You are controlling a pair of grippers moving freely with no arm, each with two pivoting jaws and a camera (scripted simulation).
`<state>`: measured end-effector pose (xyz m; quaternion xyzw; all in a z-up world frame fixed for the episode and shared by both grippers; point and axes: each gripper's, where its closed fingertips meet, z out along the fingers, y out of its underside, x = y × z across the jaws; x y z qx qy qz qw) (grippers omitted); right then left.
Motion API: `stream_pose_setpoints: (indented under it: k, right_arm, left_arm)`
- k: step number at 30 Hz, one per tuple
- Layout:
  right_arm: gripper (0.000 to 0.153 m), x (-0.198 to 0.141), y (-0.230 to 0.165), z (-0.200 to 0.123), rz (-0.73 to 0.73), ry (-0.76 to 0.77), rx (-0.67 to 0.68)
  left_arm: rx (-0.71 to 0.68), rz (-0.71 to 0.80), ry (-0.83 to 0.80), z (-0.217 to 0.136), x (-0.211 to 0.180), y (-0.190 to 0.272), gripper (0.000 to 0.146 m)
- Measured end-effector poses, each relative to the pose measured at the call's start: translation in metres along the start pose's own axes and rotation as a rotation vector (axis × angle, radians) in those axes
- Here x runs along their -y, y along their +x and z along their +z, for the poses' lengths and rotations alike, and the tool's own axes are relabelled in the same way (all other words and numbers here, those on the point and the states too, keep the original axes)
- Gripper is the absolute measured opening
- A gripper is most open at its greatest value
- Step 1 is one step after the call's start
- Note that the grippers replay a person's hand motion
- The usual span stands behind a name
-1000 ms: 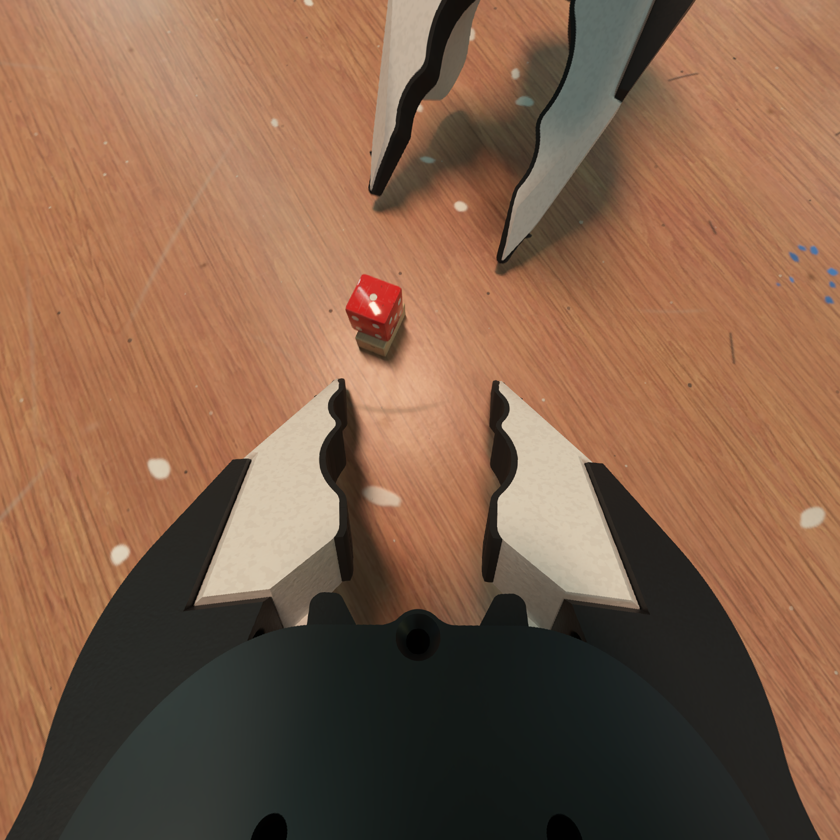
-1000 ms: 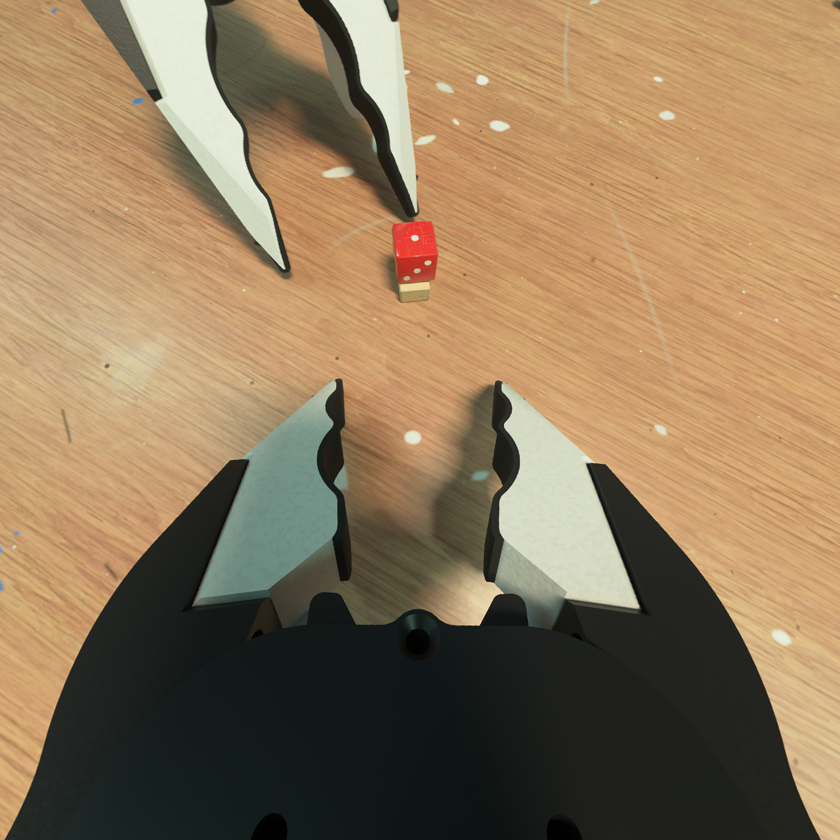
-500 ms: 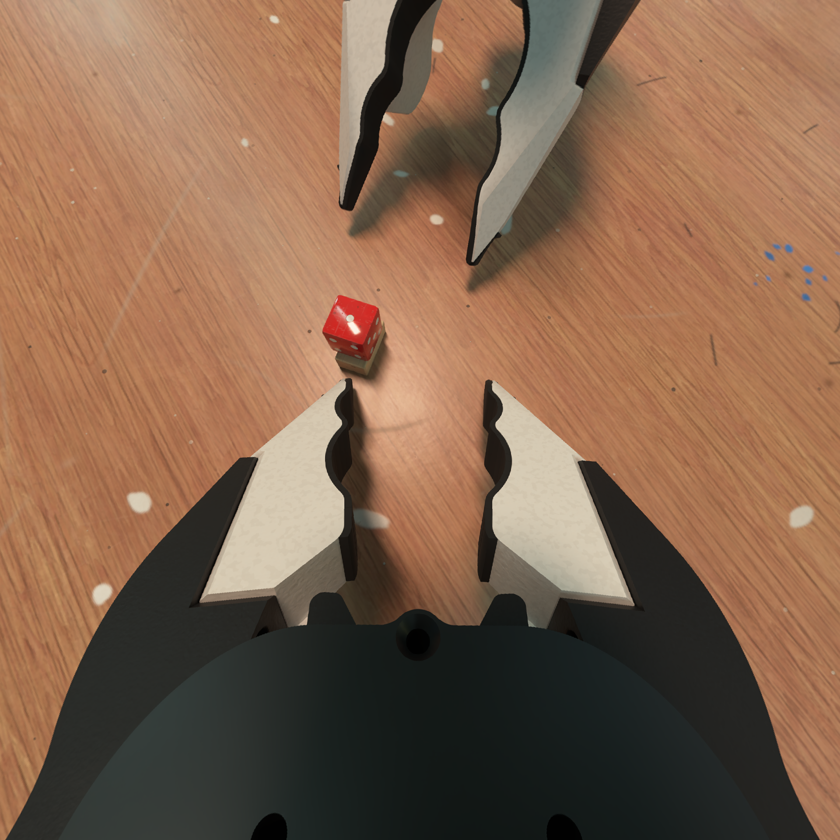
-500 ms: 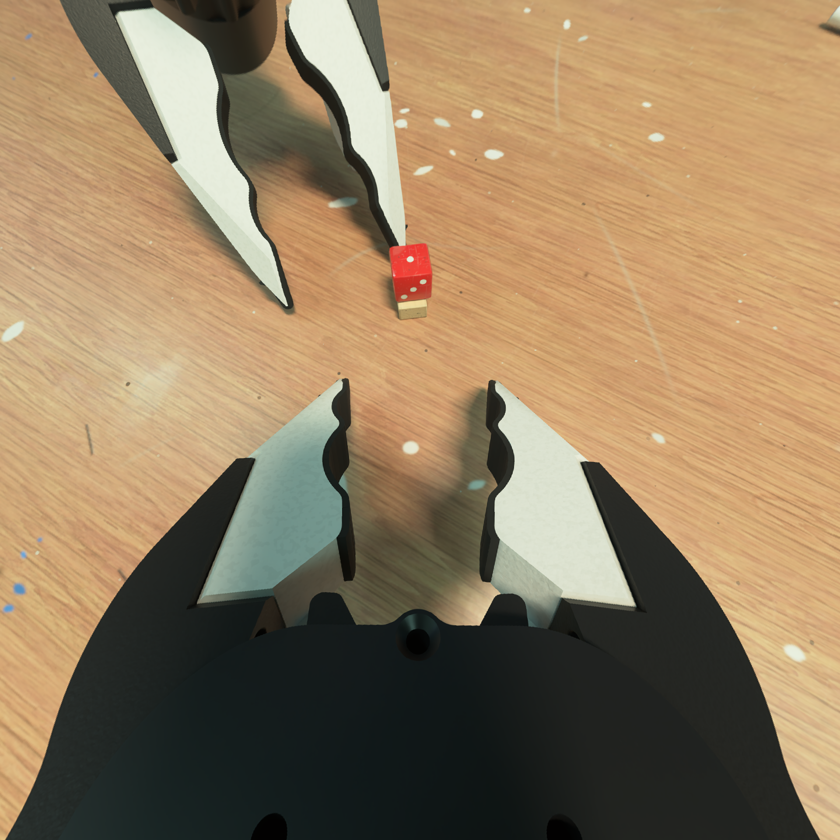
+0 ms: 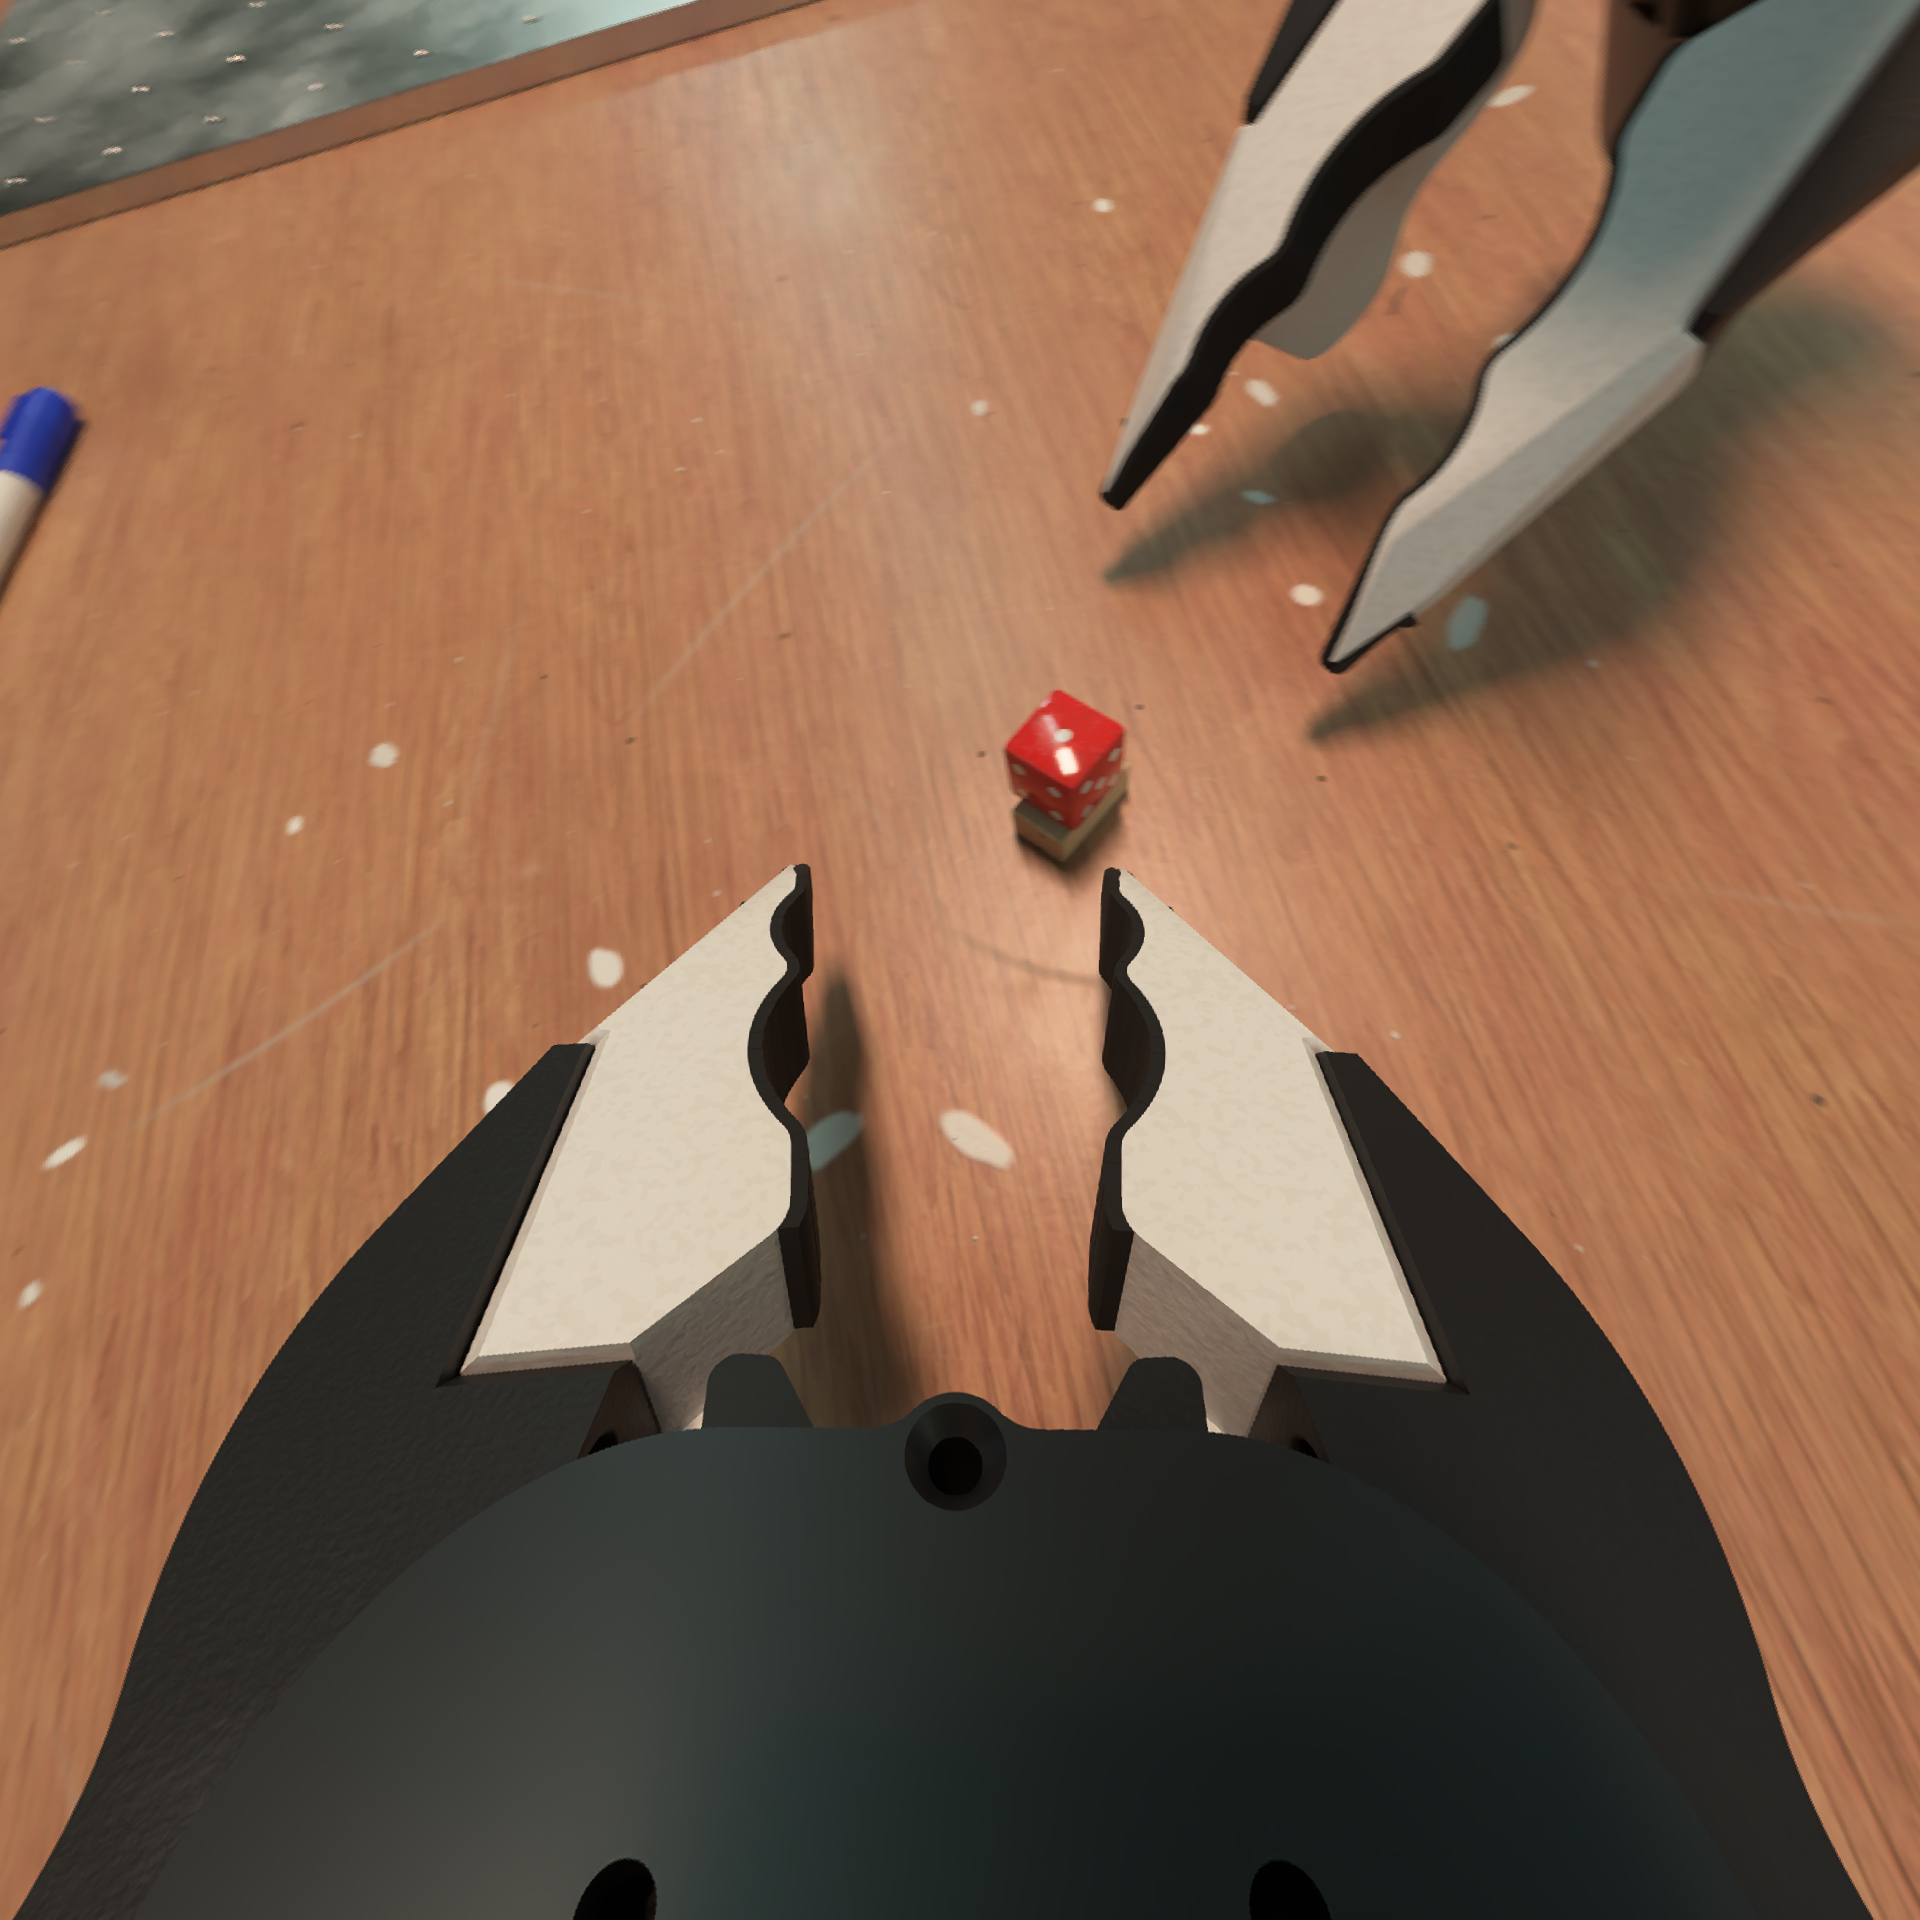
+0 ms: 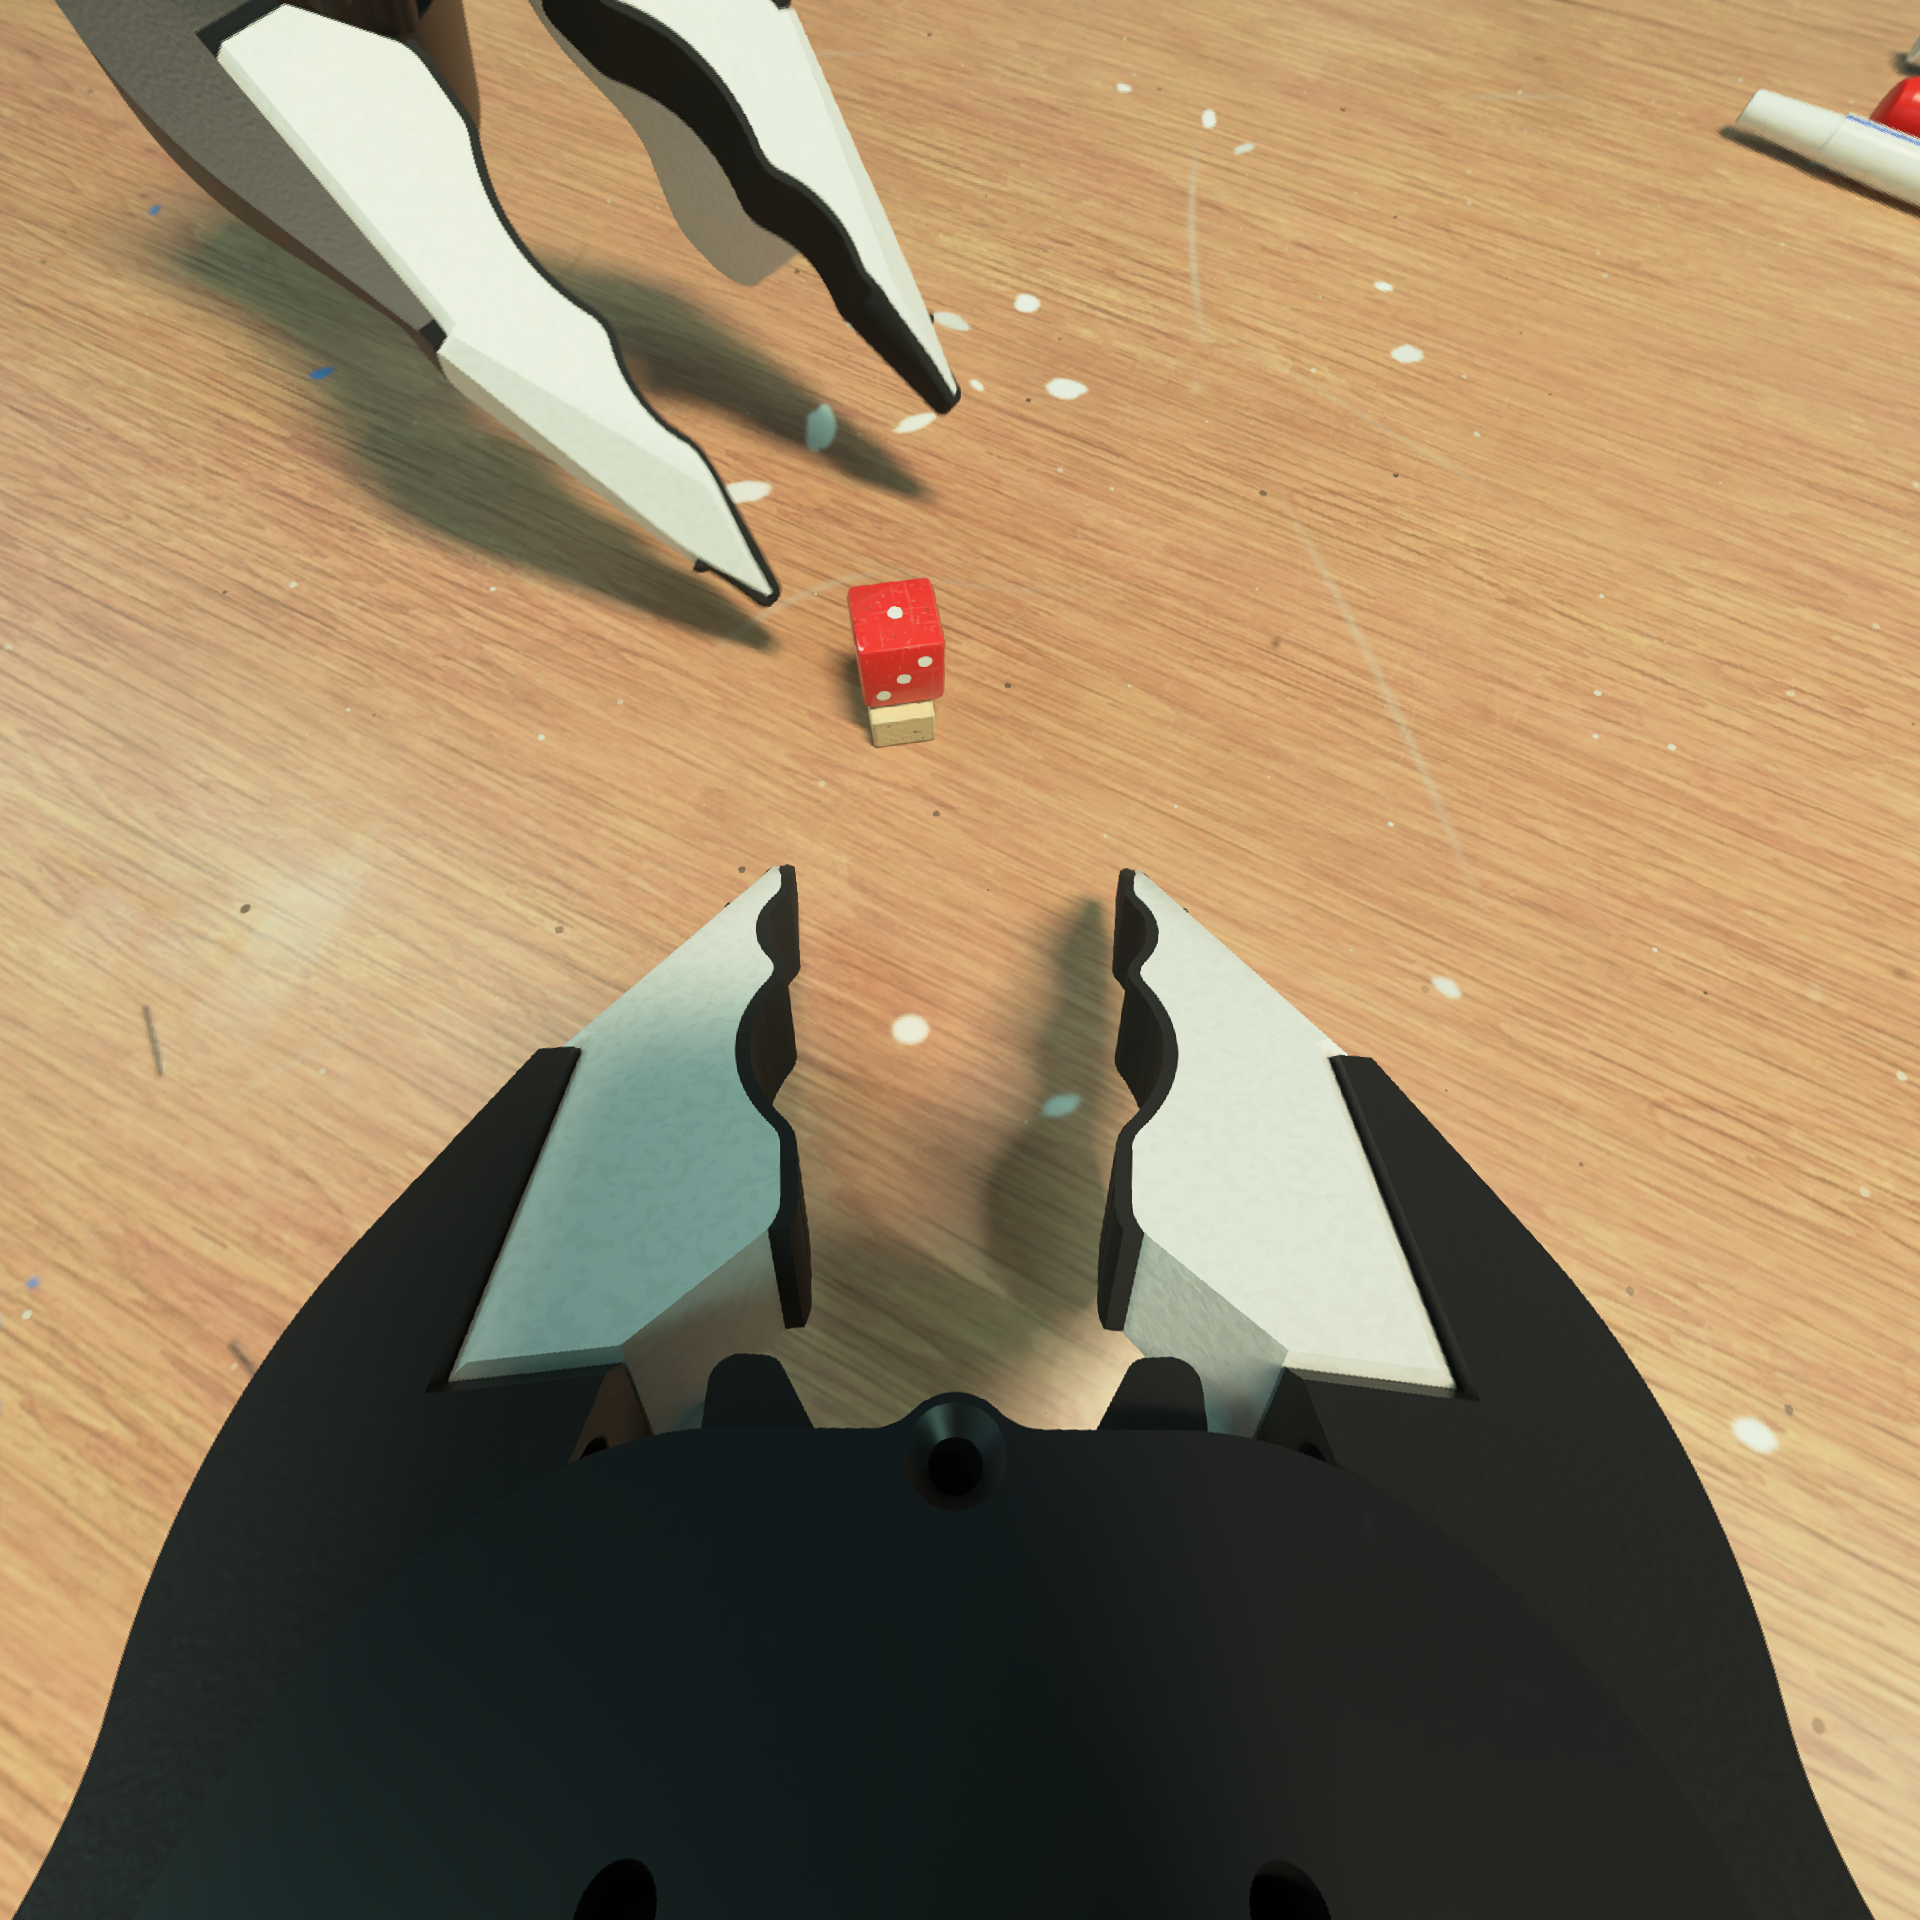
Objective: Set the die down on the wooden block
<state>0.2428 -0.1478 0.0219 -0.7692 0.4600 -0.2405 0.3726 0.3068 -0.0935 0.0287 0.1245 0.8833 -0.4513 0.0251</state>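
Observation:
A red die [image 5: 1064, 756] with white pips rests on top of a small pale wooden block [image 5: 1062, 834] on the wooden table. The pair also shows in the right wrist view, the die [image 6: 896, 640] above the block [image 6: 901, 723]. My left gripper [image 5: 954, 883] is open and empty, a little short of the stack and slightly left of it. My right gripper [image 6: 951, 883] is open and empty, well short of the stack. Each gripper shows in the other's view, beyond the stack: the right one [image 5: 1226, 582] and the left one [image 6: 857, 494].
A blue-capped marker [image 5: 26, 468] lies at the left edge of the left wrist view. A white marker with a red part [image 6: 1834, 145] lies at the upper right of the right wrist view. The table's far edge [image 5: 312, 135] runs along the top left. Paint flecks dot the wood.
Both grippers stay open. The left view has swung left, so the stack now sits right of centre. The right gripper has drawn back; the left one's fingertip is farther from the die.

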Motion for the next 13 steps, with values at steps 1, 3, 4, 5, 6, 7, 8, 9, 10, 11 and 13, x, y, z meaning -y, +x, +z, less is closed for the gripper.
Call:
stream_pose_setpoints:
  k: [1, 3, 4, 5, 6, 7, 8, 9, 10, 11, 13]
  right_arm:
    - [0.061, -0.0003, 0.0003, 0.0004, 0.000, -0.004, -0.003]
    - [0.062, 0.0002, 0.0010, 0.0001, -0.001, 0.000, -0.010]
    - [0.062, 0.0006, 0.0014, -0.0004, 0.001, 0.006, -0.012]
    - [0.062, 0.0010, 0.0018, -0.0008, 0.003, 0.010, -0.015]
    - [0.062, 0.0012, 0.0022, -0.0009, 0.005, 0.012, -0.016]
    - [0.062, 0.0010, 0.0024, -0.0007, 0.007, 0.010, -0.018]
    - [0.062, 0.0007, 0.0024, -0.0004, 0.007, 0.007, -0.017]
    - [0.062, 0.0003, 0.0023, 0.0000, 0.007, 0.002, -0.016]
    - [0.062, 0.0000, 0.0022, 0.0003, 0.008, -0.001, -0.014]
    - [0.062, -0.0001, 0.0021, 0.0005, 0.008, -0.002, -0.012]
    - [0.062, 0.0000, 0.0018, 0.0005, 0.010, -0.002, -0.008]
  left_arm:
    - [0.032, -0.006, -0.004, 0.0000, -0.0004, -0.0040, 0.055]
    - [0.069, -0.008, -0.006, -0.0002, -0.0007, -0.0083, 0.054]
    - [0.077, -0.006, -0.007, -0.0002, -0.0008, -0.0091, 0.054]
    - [0.081, -0.005, -0.007, -0.0002, -0.0007, -0.0095, 0.054]
    - [0.083, -0.004, -0.006, -0.0003, -0.0007, -0.0097, 0.054]
    - [0.083, -0.004, -0.005, -0.0003, -0.0006, -0.0096, 0.054]
    - [0.077, -0.002, -0.005, -0.0001, -0.0007, -0.0089, 0.054]
    - [0.068, -0.002, -0.009, 0.0004, -0.0011, -0.0081, 0.054]
    - [0.058, -0.003, -0.014, 0.0010, -0.0015, -0.0071, 0.054]
    - [0.047, -0.005, -0.017, 0.0014, -0.0019, -0.0062, 0.054]
    - [0.035, -0.007, -0.019, 0.0019, -0.0022, -0.0053, 0.053]
